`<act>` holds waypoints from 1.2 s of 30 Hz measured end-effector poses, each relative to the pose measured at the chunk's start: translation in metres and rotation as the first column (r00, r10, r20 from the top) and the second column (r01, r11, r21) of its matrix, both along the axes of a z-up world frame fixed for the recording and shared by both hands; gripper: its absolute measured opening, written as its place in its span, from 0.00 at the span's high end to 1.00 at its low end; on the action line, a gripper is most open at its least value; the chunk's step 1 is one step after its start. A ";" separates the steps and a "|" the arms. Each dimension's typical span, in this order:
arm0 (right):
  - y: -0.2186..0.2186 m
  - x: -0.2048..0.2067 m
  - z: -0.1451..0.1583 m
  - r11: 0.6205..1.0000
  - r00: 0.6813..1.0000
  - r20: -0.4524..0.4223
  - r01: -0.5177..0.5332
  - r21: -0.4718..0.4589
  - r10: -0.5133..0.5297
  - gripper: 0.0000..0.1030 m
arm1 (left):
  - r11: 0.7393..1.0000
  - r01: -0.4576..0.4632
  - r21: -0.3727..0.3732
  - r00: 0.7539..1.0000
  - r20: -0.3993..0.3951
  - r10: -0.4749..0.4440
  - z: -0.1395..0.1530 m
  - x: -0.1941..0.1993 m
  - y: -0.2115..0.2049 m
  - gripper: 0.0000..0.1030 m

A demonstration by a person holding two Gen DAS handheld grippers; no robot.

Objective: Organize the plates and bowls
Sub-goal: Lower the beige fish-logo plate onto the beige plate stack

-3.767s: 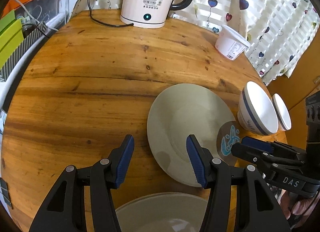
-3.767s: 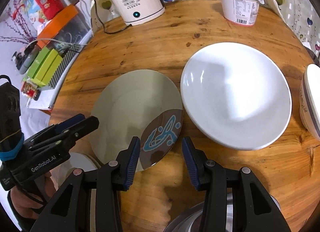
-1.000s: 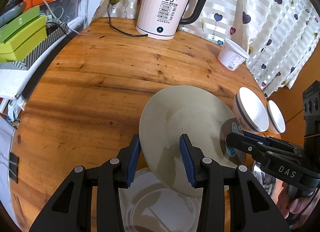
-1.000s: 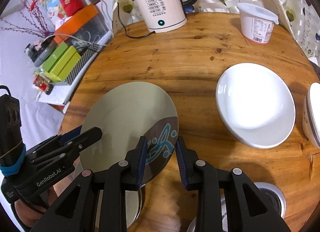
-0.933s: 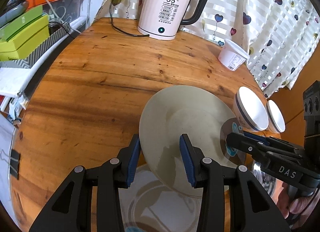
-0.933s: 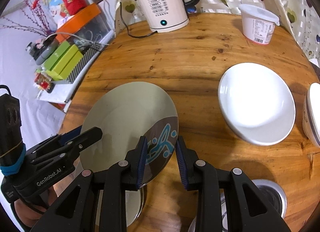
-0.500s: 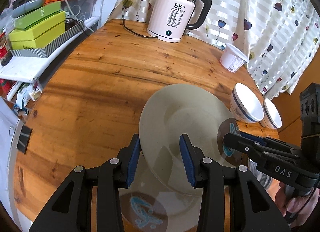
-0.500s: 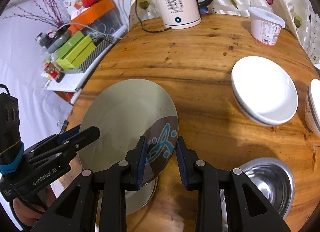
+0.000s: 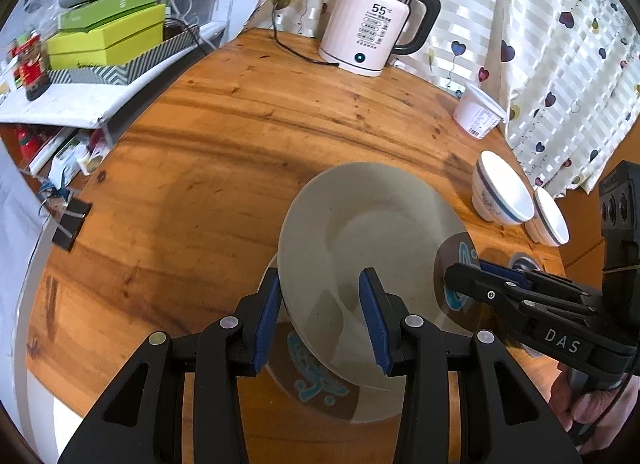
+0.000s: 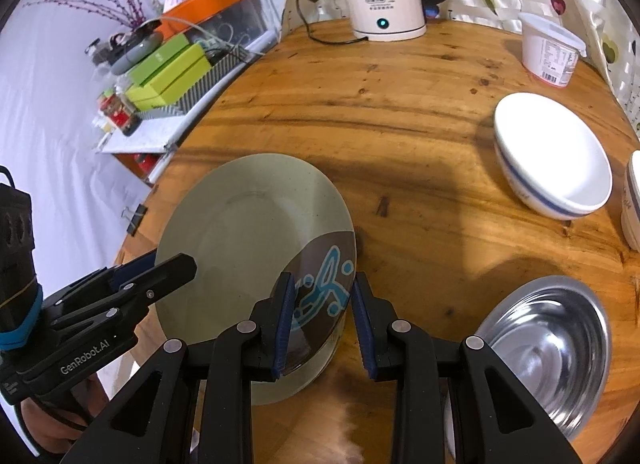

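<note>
A pale green plate (image 9: 372, 240) with a brown patch and blue pattern is held up off the round wooden table (image 9: 224, 136) by both grippers. My left gripper (image 9: 322, 320) is shut on its near edge. My right gripper (image 10: 322, 322) is shut on the patterned edge of the plate (image 10: 248, 232). Right beneath it lies a second matching plate (image 9: 316, 384), mostly hidden. A white blue-striped bowl (image 10: 554, 156) and a steel bowl (image 10: 548, 344) sit to the right. Two white bowls (image 9: 502, 192) show in the left wrist view.
A white electric kettle (image 9: 372, 32) with its cord stands at the table's back edge. A white lidded tub (image 10: 552, 48) sits at the back right by the curtain. Green boxes (image 9: 104, 36) and clutter lie on a shelf to the left.
Both grippers closed on the plate's edges and lifted it up and toward the near left. It now hangs over the second matching plate.
</note>
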State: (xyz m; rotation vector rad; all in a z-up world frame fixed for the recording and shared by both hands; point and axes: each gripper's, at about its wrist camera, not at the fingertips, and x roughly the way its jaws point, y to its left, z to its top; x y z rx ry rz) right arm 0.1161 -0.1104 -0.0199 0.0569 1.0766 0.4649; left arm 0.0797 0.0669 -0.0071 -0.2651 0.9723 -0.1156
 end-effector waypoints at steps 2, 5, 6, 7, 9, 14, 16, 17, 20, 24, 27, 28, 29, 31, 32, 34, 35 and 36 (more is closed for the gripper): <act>0.002 -0.003 -0.002 1.000 1.000 -0.004 -0.007 -0.003 0.007 0.72 | 1.000 -0.006 0.003 1.000 -0.004 0.006 -0.002 -0.004 0.001 0.60; 0.006 -0.006 -0.006 1.000 1.000 -0.013 -0.016 -0.008 0.016 0.72 | 1.000 -0.014 0.003 1.000 -0.008 0.014 -0.003 -0.009 0.003 0.60; 0.007 -0.007 -0.007 1.000 1.000 -0.014 -0.020 -0.010 0.020 0.72 | 1.000 -0.017 0.003 1.000 -0.008 0.017 -0.004 -0.010 0.004 0.60; 0.008 -0.008 -0.007 1.000 1.000 -0.015 -0.023 -0.012 0.023 0.72 | 1.000 -0.020 0.001 1.000 -0.008 0.020 -0.004 -0.011 0.005 0.60; 0.010 -0.010 -0.007 0.999 0.999 -0.014 -0.030 -0.015 0.030 0.72 | 1.000 -0.025 -0.001 1.000 -0.010 0.025 -0.005 -0.014 0.006 0.60; 0.012 -0.013 -0.008 0.999 0.999 -0.014 -0.041 -0.022 0.041 0.72 | 0.999 -0.033 -0.006 0.999 -0.021 0.033 -0.008 -0.018 0.007 0.60; 0.012 -0.014 -0.008 0.999 0.999 -0.015 -0.042 -0.023 0.042 0.72 | 0.999 -0.034 -0.004 0.999 -0.024 0.034 -0.009 -0.020 0.006 0.60; 0.012 -0.014 -0.009 0.999 0.999 -0.017 -0.042 -0.025 0.042 0.72 | 0.999 -0.034 -0.004 0.999 -0.025 0.034 -0.009 -0.020 0.006 0.60; 0.012 -0.014 -0.010 0.999 0.999 -0.020 -0.043 -0.028 0.043 0.72 | 0.999 -0.034 -0.004 0.999 -0.028 0.034 -0.010 -0.021 0.005 0.60; 0.014 -0.015 -0.011 0.998 0.999 -0.020 -0.047 -0.033 0.047 0.72 | 0.999 -0.038 -0.002 0.999 -0.035 0.038 -0.013 -0.022 0.005 0.60; 0.014 -0.016 -0.012 0.998 0.999 -0.022 -0.050 -0.036 0.049 0.72 | 0.999 -0.040 -0.001 0.998 -0.041 0.040 -0.015 -0.023 0.005 0.60; 0.014 -0.016 -0.012 0.998 0.999 -0.022 -0.050 -0.037 0.049 0.72 | 0.999 -0.041 0.001 0.998 -0.041 0.041 -0.016 -0.023 0.005 0.60; 0.014 -0.016 -0.012 0.998 0.998 -0.023 -0.051 -0.037 0.050 0.72 | 0.999 -0.042 0.004 0.998 -0.042 0.042 -0.016 -0.023 0.005 0.60; 0.015 -0.016 -0.012 0.998 0.998 -0.023 -0.051 -0.038 0.050 0.72 | 0.999 -0.043 0.003 0.998 -0.044 0.043 -0.017 -0.024 0.004 0.60; 0.015 -0.016 -0.012 0.998 0.998 -0.023 -0.051 -0.039 0.050 0.71 | 0.999 -0.043 0.003 0.998 -0.044 0.043 -0.017 -0.024 0.004 0.60; 0.015 -0.017 -0.012 0.998 0.999 -0.023 -0.051 -0.039 0.050 0.71 | 0.999 -0.042 0.004 0.998 -0.044 0.042 -0.017 -0.024 0.004 0.60; 0.015 -0.017 -0.012 0.998 0.999 -0.022 -0.050 -0.039 0.049 0.71 | 0.999 -0.042 0.004 0.998 -0.044 0.043 -0.017 -0.024 0.004 0.60; 0.015 -0.017 -0.012 0.998 0.999 -0.023 -0.050 -0.040 0.049 0.71 | 0.999 -0.043 0.004 0.998 -0.044 0.043 -0.017 -0.024 0.004 0.60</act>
